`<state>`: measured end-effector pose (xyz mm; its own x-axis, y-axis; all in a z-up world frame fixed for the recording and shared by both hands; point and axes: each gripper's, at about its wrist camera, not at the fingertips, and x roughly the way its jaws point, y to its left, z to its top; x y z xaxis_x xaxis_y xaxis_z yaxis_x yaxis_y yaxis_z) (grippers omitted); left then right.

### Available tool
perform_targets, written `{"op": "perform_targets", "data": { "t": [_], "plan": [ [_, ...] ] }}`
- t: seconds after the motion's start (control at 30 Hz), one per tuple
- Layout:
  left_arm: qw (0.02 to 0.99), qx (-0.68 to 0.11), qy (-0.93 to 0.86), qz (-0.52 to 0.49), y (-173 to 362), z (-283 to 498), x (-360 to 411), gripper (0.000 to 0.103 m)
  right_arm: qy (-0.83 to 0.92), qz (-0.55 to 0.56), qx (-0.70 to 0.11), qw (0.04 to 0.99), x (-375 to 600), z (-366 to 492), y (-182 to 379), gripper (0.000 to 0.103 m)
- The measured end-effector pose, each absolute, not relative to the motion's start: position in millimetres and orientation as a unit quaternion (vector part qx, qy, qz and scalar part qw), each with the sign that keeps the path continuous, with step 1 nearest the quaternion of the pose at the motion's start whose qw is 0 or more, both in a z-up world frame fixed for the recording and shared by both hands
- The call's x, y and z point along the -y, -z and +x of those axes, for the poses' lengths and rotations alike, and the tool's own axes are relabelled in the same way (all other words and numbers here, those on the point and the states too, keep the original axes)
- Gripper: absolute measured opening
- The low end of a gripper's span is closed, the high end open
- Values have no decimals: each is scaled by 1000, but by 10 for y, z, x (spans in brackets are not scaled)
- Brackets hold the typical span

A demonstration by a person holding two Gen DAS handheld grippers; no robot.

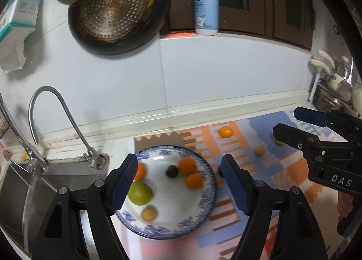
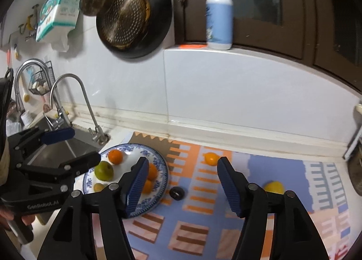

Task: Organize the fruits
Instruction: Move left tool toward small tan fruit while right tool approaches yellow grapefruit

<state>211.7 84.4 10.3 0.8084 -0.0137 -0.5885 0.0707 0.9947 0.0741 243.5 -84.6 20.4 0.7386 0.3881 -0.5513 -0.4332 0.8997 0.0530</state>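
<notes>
A blue-and-white plate [image 1: 203,194] on the patterned mat [image 1: 271,169] holds three oranges [image 1: 187,166], a green apple [image 1: 139,192], a dark plum [image 1: 172,171] and a small yellow fruit [image 1: 149,213]. Loose on the mat lie an orange [image 2: 211,158], another dark plum [image 2: 177,192], a yellow fruit [image 2: 274,187] and a small yellow one [image 1: 259,151]. My left gripper [image 1: 179,160] hangs open above the plate, holding nothing. To the plate's right, my right gripper [image 2: 182,161] is open over the mat, also with nothing in it.
A steel sink [image 1: 56,180] with a curved faucet [image 1: 67,113] lies left of the plate. A dark pan [image 1: 117,11] hangs on the tiled wall. A soap bottle [image 1: 206,4] stands on the window ledge. A utensil rack [image 1: 328,79] sits at the far right.
</notes>
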Motion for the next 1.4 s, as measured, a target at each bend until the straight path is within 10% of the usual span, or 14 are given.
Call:
{"op": "perform_targets", "data": {
  "t": [1.4],
  "plan": [
    [938,-335,65,66,923,2502,537,85,-101,-31,-346,932,2417,2680,751,71]
  ]
}}
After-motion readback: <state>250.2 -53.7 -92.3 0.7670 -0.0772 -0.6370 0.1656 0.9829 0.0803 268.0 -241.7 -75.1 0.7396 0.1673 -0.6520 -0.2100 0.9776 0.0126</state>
